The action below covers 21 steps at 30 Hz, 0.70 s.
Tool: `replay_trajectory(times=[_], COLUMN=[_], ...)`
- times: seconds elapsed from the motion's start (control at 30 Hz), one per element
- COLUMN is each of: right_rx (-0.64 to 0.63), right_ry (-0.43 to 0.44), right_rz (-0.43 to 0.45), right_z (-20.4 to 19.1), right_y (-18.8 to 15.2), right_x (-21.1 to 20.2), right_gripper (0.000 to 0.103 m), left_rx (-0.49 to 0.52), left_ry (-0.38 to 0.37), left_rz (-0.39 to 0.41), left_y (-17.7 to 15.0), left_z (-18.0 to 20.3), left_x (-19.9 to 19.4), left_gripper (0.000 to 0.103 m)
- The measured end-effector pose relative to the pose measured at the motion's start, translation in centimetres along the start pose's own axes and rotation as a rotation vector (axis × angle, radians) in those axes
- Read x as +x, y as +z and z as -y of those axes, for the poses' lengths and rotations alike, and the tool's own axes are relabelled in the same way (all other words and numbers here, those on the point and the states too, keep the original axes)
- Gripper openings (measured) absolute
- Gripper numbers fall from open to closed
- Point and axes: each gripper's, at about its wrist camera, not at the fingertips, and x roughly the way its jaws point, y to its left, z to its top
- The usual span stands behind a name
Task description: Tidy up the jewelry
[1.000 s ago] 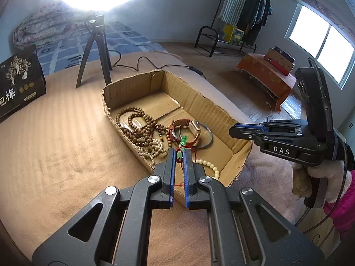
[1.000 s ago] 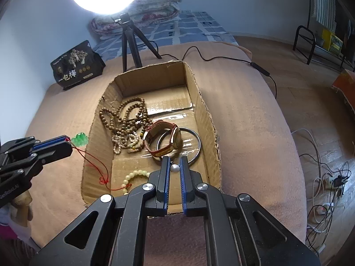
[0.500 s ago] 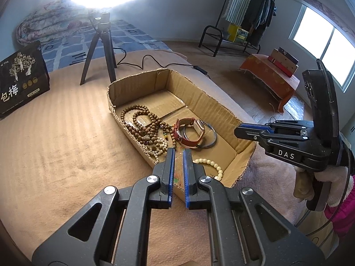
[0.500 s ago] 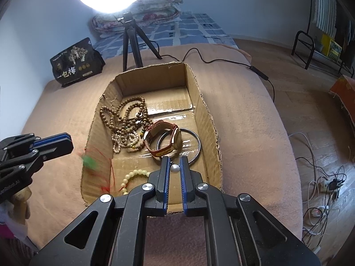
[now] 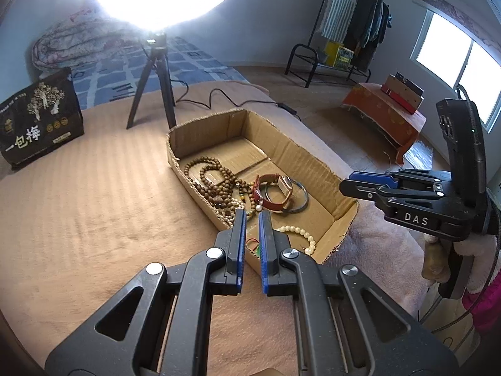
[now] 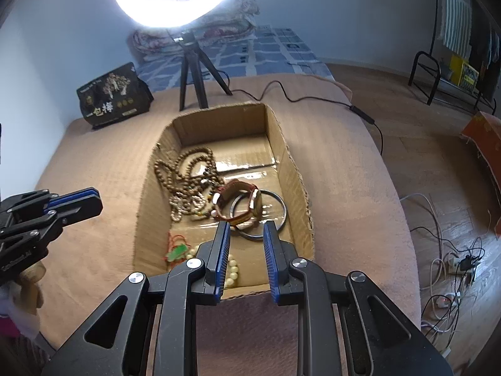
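Letting go cleanly and backing out of the cardboard box (image 6: 291, 169) is judged to be the step in hand, since every piece that can be seen lies inside it, on the tan blanket (image 6: 94, 156).

Furthest left, the left gripper (image 6: 95, 197) is held outside the box's left wall with its jaws closed and nothing between them. In its own view only the box floor is seen through the thin slit.

Just inside that wall, the wooden bead strands (image 6: 188, 178) are heaped toward the far left. The green pendant on its red cord (image 6: 177, 252) is laid in the near-left corner, touching the pale bead bracelet (image 6: 233, 266), which is partly hidden behind the right gripper's left finger.

Toward the middle, the watch with the reddish strap (image 6: 238, 203) is propped on its side across the metal bangle (image 6: 277, 216), and a small pearl-like drop (image 5: 258, 208) is seen just beside the strap.

Over the near end of the box, the right gripper (image 6: 247, 227) is held with its jaws parted. They have just been opening, and nothing is caught between the pads.

To do this bit well, the jaws should probably be kept apart and lifted straight up, not dragged sideways, so the watch and bangle aren't nudged. The red cord is the likeliest thing to snag, so any later pass near that corner is best made slowly. If more sorting is wanted, the tangled wooden beads would be better handled from one free loop, not from the middle of the heap.
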Motion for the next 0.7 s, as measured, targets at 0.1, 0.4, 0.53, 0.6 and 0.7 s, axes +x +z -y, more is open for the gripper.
replay_trajectory(times=[0.1,0.4,0.53,0.6,0.7], right_rx=[-0.022,-0.067,-0.100,-0.114,-0.133], right_ry=[-0.007,0.006,0.006,0.003,-0.004], right_rz=[0.021,0.085,0.110,0.124,0.159], right_z=[-0.9,-4.4,-6.3,-7.2,-8.4], right_y=[0.3,1.5,1.6,1.6,1.5], right_x=[-1.1,-4.6,-6.3,-7.3,-9.1], right_gripper=[0.020,0.020,0.020,0.027,0.052], left_rx=[-0.001,0.039,0.049,0.060,0.073], left_ry=[0.005,0.049,0.067,0.075,0.093], left_rz=[0.021,0.100,0.137,0.149,0.169], left_y=[0.2,1.2,1.4,1.4,1.1], left_z=[-0.1,0.4,0.6,0.9,1.4], left_x=[-1.4,-6.8,-10.0,-11.2,-13.4], left_gripper=[0.005,0.005,0.005,0.005,0.011])
